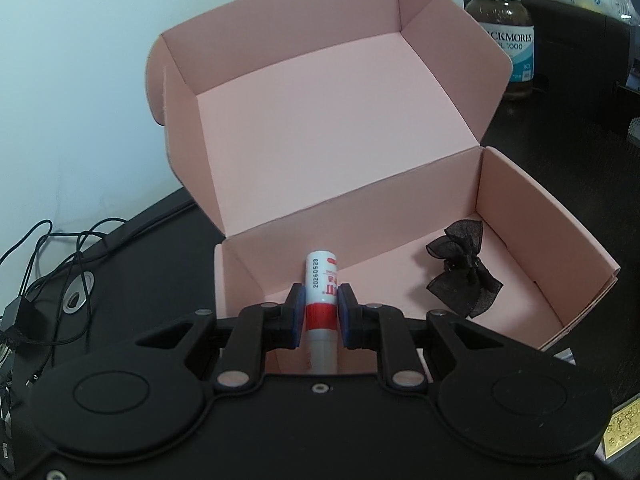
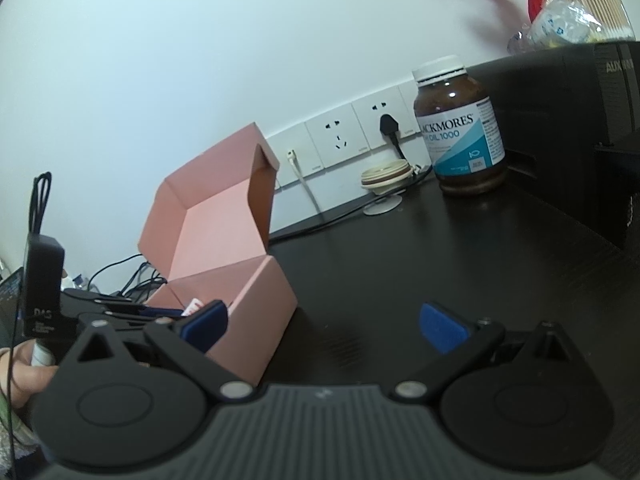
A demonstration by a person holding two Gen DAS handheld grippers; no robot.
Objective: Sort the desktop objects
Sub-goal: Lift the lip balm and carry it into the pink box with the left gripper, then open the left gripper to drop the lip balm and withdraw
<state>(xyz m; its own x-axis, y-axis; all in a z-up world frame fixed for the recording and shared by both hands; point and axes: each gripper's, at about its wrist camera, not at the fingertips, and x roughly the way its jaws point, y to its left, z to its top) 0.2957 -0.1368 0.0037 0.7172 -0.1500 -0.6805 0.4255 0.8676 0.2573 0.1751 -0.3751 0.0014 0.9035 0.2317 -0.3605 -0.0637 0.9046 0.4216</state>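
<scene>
A white and red tube (image 1: 320,292), like a lip balm or glue stick, is clamped between the blue pads of my left gripper (image 1: 321,310). It hangs over the near left corner of the open pink box (image 1: 360,216). A black ribbon bow (image 1: 464,270) lies inside the box at the right. In the right wrist view the same pink box (image 2: 244,300) sits at the left, and my right gripper (image 2: 324,326) stands open over bare dark desk beside it, holding nothing. The left gripper's tool body (image 2: 42,280) shows at the far left with a hand under it.
A brown supplement bottle (image 2: 460,128) stands behind the box to the right, next to a black case (image 2: 560,120). Wall sockets (image 2: 352,136) with a plugged cable run along the back. Tangled black cables (image 1: 52,264) lie left of the box on the dark desk (image 2: 440,256).
</scene>
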